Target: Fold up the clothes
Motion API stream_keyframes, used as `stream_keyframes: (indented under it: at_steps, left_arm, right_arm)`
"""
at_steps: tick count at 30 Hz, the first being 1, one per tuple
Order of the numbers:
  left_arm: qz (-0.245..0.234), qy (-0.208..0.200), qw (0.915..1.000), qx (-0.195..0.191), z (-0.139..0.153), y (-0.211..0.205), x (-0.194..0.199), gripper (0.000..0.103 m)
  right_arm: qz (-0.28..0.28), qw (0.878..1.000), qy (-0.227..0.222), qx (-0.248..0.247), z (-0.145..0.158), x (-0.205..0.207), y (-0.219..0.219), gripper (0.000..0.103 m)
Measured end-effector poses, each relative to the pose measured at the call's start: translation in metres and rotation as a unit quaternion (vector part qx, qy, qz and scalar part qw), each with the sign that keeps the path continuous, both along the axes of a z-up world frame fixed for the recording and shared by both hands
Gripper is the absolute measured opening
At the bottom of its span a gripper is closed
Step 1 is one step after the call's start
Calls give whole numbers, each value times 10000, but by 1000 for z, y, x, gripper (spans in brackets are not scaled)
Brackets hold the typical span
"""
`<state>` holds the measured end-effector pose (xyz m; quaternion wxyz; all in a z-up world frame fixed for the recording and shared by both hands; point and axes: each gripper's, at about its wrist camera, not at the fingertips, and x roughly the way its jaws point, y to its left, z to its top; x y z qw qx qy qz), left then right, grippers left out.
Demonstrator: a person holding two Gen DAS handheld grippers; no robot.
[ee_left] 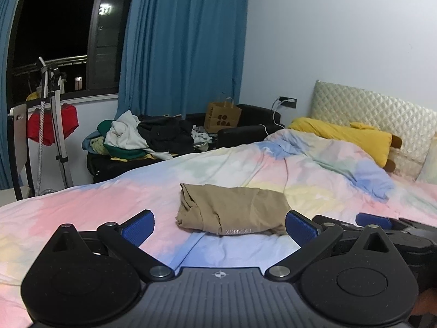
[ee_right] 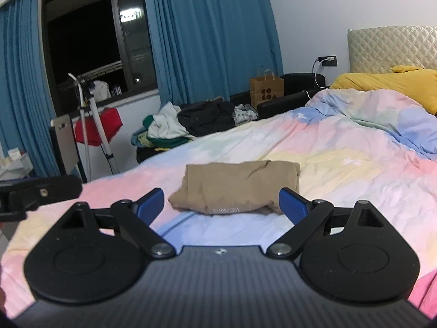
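A tan garment (ee_left: 232, 210) lies folded into a thick bundle on the pastel bedspread (ee_left: 82, 207), free of both grippers. My left gripper (ee_left: 220, 228) stands open just short of its near edge, blue pads (ee_left: 139, 227) spread wide with nothing between them. In the right wrist view the same tan garment (ee_right: 240, 187) lies ahead of my right gripper (ee_right: 221, 205), which is open too and holds nothing. The right gripper's blue pad shows at the right edge of the left wrist view, and part of the left gripper's black body at the left edge of the right wrist view.
A heap of unfolded clothes (ee_left: 142, 136) lies on a black couch (ee_left: 245, 131) beyond the bed, beside a brown paper bag (ee_left: 222, 117). A yellow pillow (ee_left: 352, 135) rests against the quilted headboard (ee_left: 377, 109). A garment steamer stand (ee_left: 54, 125) with red cloth stands by the window.
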<state>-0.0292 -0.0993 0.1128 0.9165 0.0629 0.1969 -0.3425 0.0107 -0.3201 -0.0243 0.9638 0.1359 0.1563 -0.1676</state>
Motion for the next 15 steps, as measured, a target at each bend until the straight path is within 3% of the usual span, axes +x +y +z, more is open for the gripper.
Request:
stream_keyframes:
  at_steps: [5, 15]
  left_arm:
    - [-56, 49, 9999, 133, -13, 1, 3, 103]
    - [239, 209, 9993, 188, -37, 13, 13, 103]
  right_arm:
    - [-79, 9998, 184, -26, -16, 4, 5, 92]
    - [-199, 9994, 114, -256, -20, 3, 15, 92]
